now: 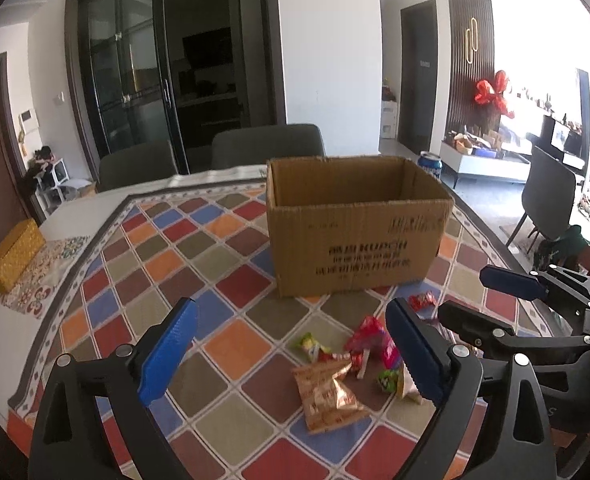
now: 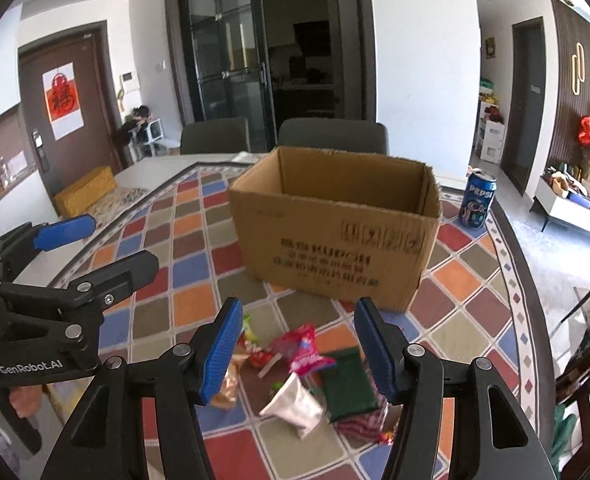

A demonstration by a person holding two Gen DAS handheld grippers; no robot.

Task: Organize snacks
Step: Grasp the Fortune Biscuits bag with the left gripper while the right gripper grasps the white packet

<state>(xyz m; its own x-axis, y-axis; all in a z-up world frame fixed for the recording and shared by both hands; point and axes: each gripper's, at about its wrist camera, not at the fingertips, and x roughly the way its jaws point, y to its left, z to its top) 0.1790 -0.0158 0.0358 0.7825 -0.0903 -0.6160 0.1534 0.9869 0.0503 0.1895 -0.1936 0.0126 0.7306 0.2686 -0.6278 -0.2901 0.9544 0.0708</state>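
An open cardboard box (image 1: pixel 355 236) (image 2: pixel 335 240) stands on the checkered tablecloth; what is inside is hidden. A heap of small snack packets lies in front of it: a brown-orange packet (image 1: pixel 327 396), a pink packet (image 1: pixel 371 340) (image 2: pixel 301 346), a white packet (image 2: pixel 295 404), a green packet (image 2: pixel 347 384) and small red and green ones. My left gripper (image 1: pixel 291 356) is open and empty above the left side of the heap. My right gripper (image 2: pixel 297 354) is open and empty above the heap. Each gripper also shows in the other's view, the right one (image 1: pixel 511 300) and the left one (image 2: pixel 67 248).
A blue Pepsi can (image 2: pixel 477 200) (image 1: pixel 431 164) stands right of the box near the table's edge. A yellow woven box (image 1: pixel 13 256) (image 2: pixel 85 196) sits at the table's left end. Two grey chairs (image 2: pixel 333 136) stand behind the table.
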